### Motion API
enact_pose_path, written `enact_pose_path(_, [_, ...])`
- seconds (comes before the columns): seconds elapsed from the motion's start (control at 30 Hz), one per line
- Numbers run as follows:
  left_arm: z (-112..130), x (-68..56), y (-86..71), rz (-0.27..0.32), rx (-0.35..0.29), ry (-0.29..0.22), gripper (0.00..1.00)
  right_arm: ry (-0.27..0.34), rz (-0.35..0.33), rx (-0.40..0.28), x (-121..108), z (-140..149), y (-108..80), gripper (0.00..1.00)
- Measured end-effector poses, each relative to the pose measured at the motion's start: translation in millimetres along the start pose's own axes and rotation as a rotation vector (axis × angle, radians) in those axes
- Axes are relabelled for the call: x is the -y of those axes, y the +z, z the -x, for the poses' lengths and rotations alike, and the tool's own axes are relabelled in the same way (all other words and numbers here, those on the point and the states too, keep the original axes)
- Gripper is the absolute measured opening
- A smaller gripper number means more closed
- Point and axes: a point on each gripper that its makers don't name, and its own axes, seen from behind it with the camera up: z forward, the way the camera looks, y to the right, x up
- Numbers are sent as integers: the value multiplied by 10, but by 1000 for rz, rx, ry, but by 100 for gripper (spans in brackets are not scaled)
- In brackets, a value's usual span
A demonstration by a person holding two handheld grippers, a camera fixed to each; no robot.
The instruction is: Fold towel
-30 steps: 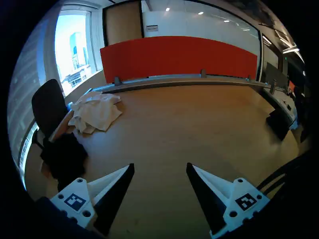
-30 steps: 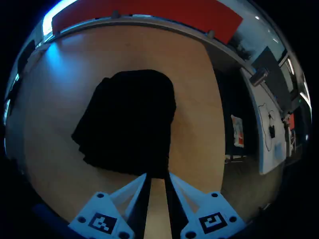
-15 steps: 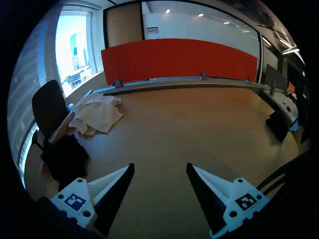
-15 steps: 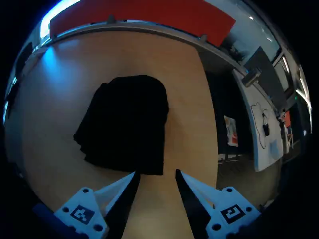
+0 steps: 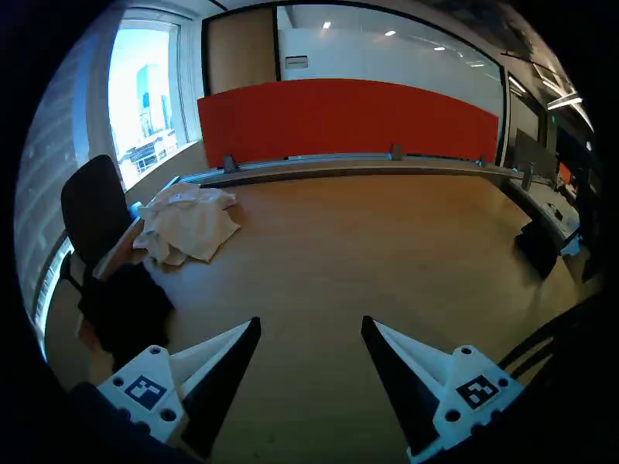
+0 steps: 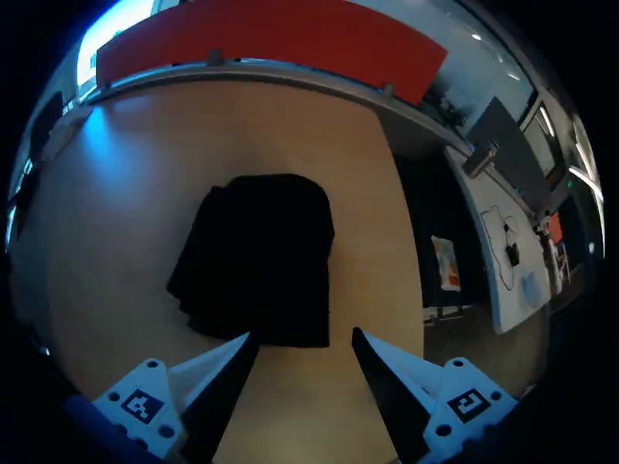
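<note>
A black folded towel lies flat on the wooden table just ahead of my right gripper, which is open and holds nothing. Its near edge sits right at the fingertips, apart from them. My left gripper is open too, over bare wood. A crumpled cream towel lies at the far left of the table in the left gripper view. A dark bundle of cloth rests at the left edge, close to my left finger.
A red partition runs along the table's back edge. A black office chair stands at the left by the window. A dark object sits at the table's right edge. Another desk lies beyond the right edge.
My right gripper has opened, let go of the black towel's near edge and drawn back a little. The left gripper has stayed almost still.
</note>
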Motion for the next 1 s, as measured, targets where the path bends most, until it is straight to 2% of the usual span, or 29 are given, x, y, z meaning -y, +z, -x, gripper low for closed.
enact_pose_path(0.47, [-113,64,-5,-4,-25,-17,97,97,9,-247,253,-583,-254,92])
enact_pose_path(0.7, [-209,80,20,-5,-44,-24,97,175,-5,-416,400,-982,-500,92])
enact_pose_path(1.0, [-368,71,66,-1,-81,-29,97,259,13,-618,416,-1463,-873,92])
